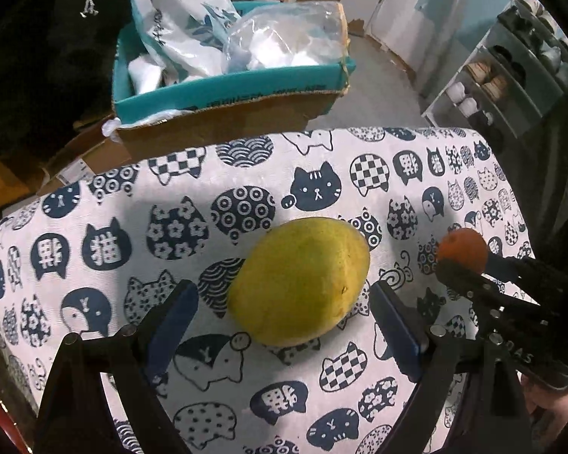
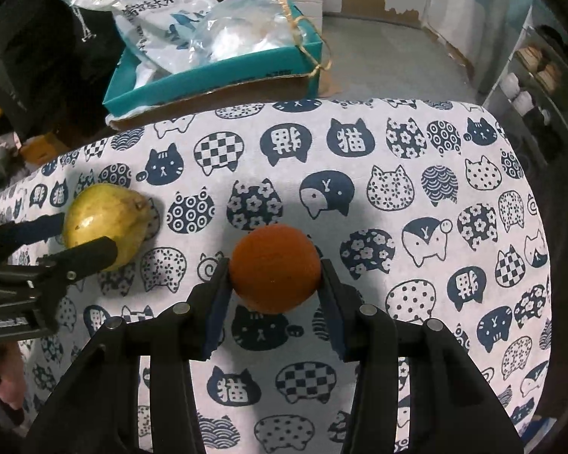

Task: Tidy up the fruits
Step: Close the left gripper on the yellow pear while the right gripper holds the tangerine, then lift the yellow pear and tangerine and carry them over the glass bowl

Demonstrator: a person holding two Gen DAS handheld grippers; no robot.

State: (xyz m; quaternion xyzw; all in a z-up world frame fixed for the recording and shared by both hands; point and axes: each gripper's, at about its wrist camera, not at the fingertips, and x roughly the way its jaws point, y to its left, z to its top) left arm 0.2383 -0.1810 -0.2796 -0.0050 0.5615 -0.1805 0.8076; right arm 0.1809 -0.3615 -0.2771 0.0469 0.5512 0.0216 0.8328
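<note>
A yellow-green mango (image 1: 299, 282) lies on the cat-print tablecloth (image 1: 246, 174). My left gripper (image 1: 284, 302) is open, its jaws on either side of the mango with gaps on both sides. An orange (image 2: 275, 268) sits on the cloth between the jaws of my right gripper (image 2: 275, 287), whose blue pads touch it on both sides. The right gripper on the orange (image 1: 464, 247) shows in the left wrist view at the right. The mango (image 2: 104, 223) with the left gripper (image 2: 72, 240) shows in the right wrist view at the left.
A teal cardboard box (image 1: 227, 92) with plastic bags stands beyond the table's far edge; it also shows in the right wrist view (image 2: 208, 79). A shoe rack (image 1: 511, 72) stands far right on the floor. The cloth (image 2: 435, 189) stretches to the right of the orange.
</note>
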